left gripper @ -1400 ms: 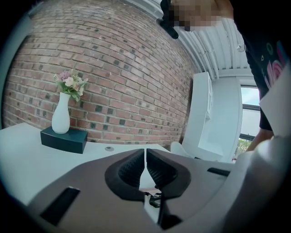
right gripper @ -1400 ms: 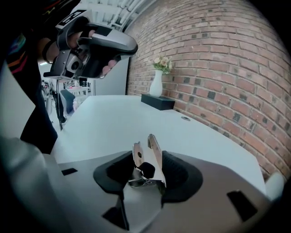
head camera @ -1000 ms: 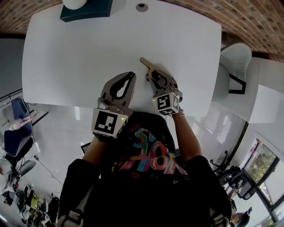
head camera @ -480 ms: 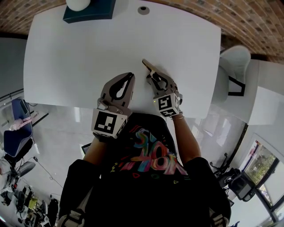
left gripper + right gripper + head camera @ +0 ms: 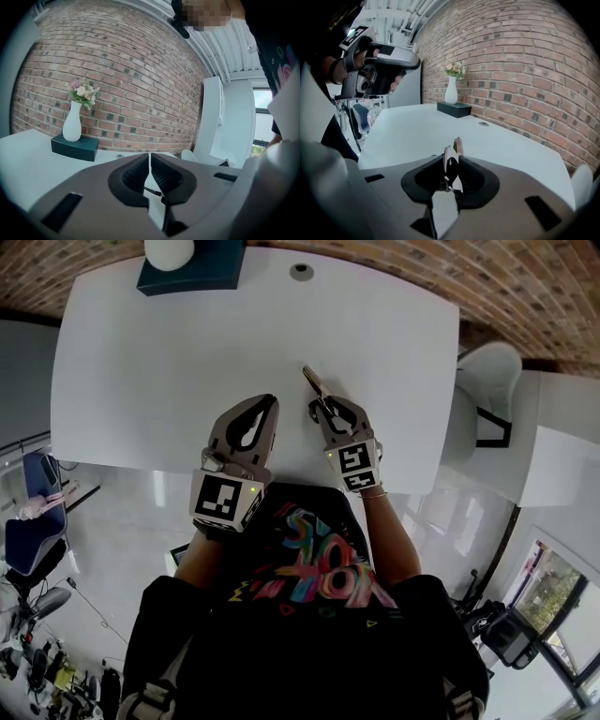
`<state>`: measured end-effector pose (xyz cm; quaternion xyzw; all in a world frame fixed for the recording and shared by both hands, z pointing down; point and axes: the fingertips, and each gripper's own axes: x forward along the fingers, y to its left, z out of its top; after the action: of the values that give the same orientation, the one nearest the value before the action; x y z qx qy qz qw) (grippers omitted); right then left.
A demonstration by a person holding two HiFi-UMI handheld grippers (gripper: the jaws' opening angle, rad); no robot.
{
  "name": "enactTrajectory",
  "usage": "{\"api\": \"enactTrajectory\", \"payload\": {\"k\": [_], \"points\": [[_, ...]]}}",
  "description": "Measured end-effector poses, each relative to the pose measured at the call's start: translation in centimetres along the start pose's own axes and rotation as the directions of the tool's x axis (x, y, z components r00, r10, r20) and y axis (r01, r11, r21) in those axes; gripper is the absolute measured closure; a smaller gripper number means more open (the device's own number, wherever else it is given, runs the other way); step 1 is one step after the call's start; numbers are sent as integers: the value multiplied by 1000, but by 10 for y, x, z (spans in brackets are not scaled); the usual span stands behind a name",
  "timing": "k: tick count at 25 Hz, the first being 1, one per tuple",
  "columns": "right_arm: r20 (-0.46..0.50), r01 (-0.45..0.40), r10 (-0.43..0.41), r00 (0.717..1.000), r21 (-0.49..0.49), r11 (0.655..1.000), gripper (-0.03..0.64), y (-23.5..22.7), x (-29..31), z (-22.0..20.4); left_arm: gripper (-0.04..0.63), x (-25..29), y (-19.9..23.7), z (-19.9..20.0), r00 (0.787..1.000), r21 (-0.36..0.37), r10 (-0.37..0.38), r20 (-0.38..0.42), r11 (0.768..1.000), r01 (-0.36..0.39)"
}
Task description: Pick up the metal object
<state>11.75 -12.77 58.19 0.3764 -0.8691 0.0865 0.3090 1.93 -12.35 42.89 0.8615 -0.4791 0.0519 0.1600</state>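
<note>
The metal object [image 5: 313,384] is a thin, flat, tong-like piece. It sticks forward out of my right gripper [image 5: 322,407], which is shut on it above the white table [image 5: 169,352]. In the right gripper view the object [image 5: 453,154] stands on edge between the dark pads, its tip poking past them. My left gripper [image 5: 270,401] hangs beside it on the left with its jaws together and nothing in them. In the left gripper view, the left gripper [image 5: 150,165] shows only a hairline gap.
A white vase [image 5: 169,251] with flowers stands on a dark box [image 5: 192,273] at the table's far left corner. A round cable hole [image 5: 301,272] lies at the far edge. A white chair [image 5: 487,381] stands to the right of the table.
The right gripper and the metal object have shifted only slightly. The left gripper holds its place.
</note>
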Motion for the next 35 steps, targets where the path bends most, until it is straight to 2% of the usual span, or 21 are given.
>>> {"api": "enactTrajectory", "payload": {"k": [11, 21, 29, 32, 35], "points": [[86, 14, -16, 996, 26, 1000, 509, -8, -16, 45, 563, -5, 8, 19, 999, 8, 24, 36, 1000, -25], [196, 23, -37, 980, 74, 997, 509, -13, -44, 96, 563, -13, 17, 36, 997, 13, 48, 61, 999, -49], [321, 18, -62, 945, 140, 990, 509, -20, -74, 153, 563, -16, 18, 53, 996, 37, 31, 82, 999, -34], [341, 12, -69, 938, 168, 986, 509, -24, -85, 165, 563, -16, 17, 57, 996, 43, 20, 82, 999, -24], [410, 7, -89, 908, 196, 981, 509, -27, -101, 182, 563, -16, 14, 61, 996, 48, 7, 85, 999, -11]]}}
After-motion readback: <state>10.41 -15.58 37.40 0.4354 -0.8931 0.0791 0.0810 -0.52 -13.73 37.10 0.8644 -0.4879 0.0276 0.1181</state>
